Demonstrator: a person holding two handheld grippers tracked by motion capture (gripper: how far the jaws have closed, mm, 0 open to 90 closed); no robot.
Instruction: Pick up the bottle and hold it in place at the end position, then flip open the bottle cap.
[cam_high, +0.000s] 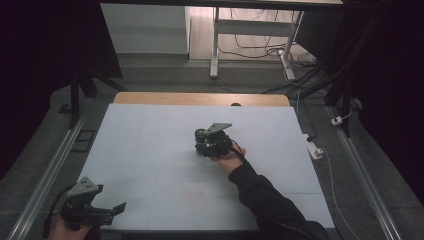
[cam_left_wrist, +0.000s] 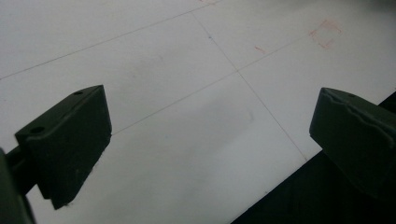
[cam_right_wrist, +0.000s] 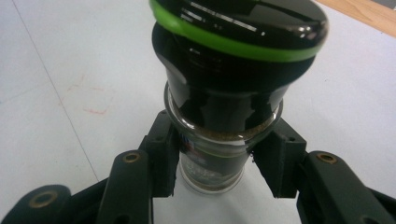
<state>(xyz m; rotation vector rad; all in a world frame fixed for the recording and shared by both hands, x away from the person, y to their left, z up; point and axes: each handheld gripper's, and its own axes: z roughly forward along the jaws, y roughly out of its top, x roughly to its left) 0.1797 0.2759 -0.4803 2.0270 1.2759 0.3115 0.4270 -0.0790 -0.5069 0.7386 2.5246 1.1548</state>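
The room is dark around the edges, with a grey floor, metal rails running along both sides and a tangle of cables under a white frame at the back; in the middle stands a table (cam_high: 150, 150) topped with a pale white sheet, a strip of bare wood showing along its far edge. Thin ruled lines cross the sheet, and a faint red square (cam_left_wrist: 325, 33) is sketched on it toward the near side. A person reaches in from the near right corner, a dark sleeve (cam_high: 265, 195) stretched across the sheet toward its centre, and the hand there carries the right gripper (cam_high: 202, 145). Its jaws are clamped on a small glass jar (cam_right_wrist: 219, 149), a spice grinder by the look of it, with a black top and a bright green ring (cam_right_wrist: 238, 44) around the cap. In the right gripper view the two black pads (cam_right_wrist: 164, 154) press on the clear glass body from either side, just below the black collar, and a brownish powder shows inside the glass. The jar stands upright roughly at the middle of the table, a little toward the far edge; whether its base rests on the sheet I cannot tell. The left gripper (cam_high: 117, 209) hangs at the near left corner, its jaws spread wide with nothing between them, the white sheet and the dark table edge showing beneath.
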